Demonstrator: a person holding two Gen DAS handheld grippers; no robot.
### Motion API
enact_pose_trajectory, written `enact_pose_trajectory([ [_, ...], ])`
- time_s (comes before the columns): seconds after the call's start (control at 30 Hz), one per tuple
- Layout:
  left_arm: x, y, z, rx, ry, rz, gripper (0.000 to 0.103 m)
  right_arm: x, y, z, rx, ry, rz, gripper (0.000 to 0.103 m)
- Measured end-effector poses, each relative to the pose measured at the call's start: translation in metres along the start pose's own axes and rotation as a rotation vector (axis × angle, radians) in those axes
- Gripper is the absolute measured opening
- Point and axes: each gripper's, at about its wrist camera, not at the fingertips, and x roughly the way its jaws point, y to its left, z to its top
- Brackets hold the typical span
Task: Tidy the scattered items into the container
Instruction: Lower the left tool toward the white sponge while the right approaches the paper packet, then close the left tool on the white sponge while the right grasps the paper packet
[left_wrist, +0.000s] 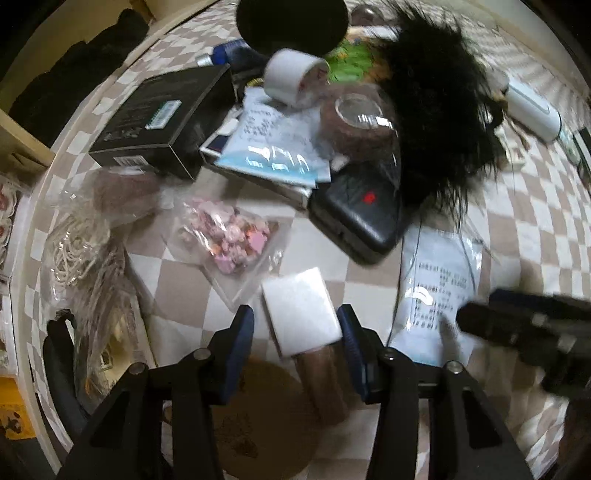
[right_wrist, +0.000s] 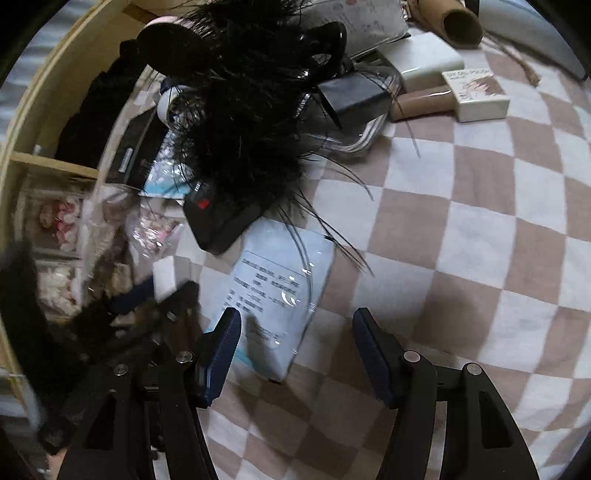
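My left gripper (left_wrist: 295, 325) is open, its blue pads either side of a white block (left_wrist: 301, 310) lying on the checkered cloth, not touching it. My right gripper (right_wrist: 295, 325) is open and empty above a pale blue packet (right_wrist: 277, 291), which also shows in the left wrist view (left_wrist: 439, 280). A clear container (right_wrist: 369, 136) holds black feathers (right_wrist: 251, 103) and a dark box. A bag of pink beads (left_wrist: 229, 236), a black case (left_wrist: 362, 210) and a tape roll (left_wrist: 291, 77) lie scattered.
A black box (left_wrist: 162, 118), blue packets (left_wrist: 273, 147), a brown tape roll (left_wrist: 354, 122), bagged cords (left_wrist: 81, 247) and a white bottle (left_wrist: 532, 110) crowd the cloth. A white box (right_wrist: 476, 94) and a cardboard tube (right_wrist: 458, 22) lie at the far right. Shelves (right_wrist: 48, 162) stand to the left.
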Motion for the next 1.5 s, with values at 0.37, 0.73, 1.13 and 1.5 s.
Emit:
enact_pose_trajectory([
  [0.37, -0.003, 0.008, -0.007, 0.012, -0.011, -0.032, 0.046, 0.009, -0.021, 0.011, 0.179, 0.024, 0.243, 0.047],
  [0.73, -0.004, 0.012, -0.010, 0.024, -0.017, -0.029, 0.046, 0.010, -0.002, 0.013, 0.170, 0.049, 0.352, 0.036],
  [1.13, -0.003, -0.001, -0.008, 0.027, -0.017, -0.039, 0.045, 0.027, 0.001, 0.014, 0.162, 0.030, 0.266, 0.032],
  [1.5, -0.004, 0.002, -0.002, -0.014, -0.012, -0.070, 0.035, 0.026, 0.020, 0.012, 0.055, -0.006, 0.141, 0.020],
])
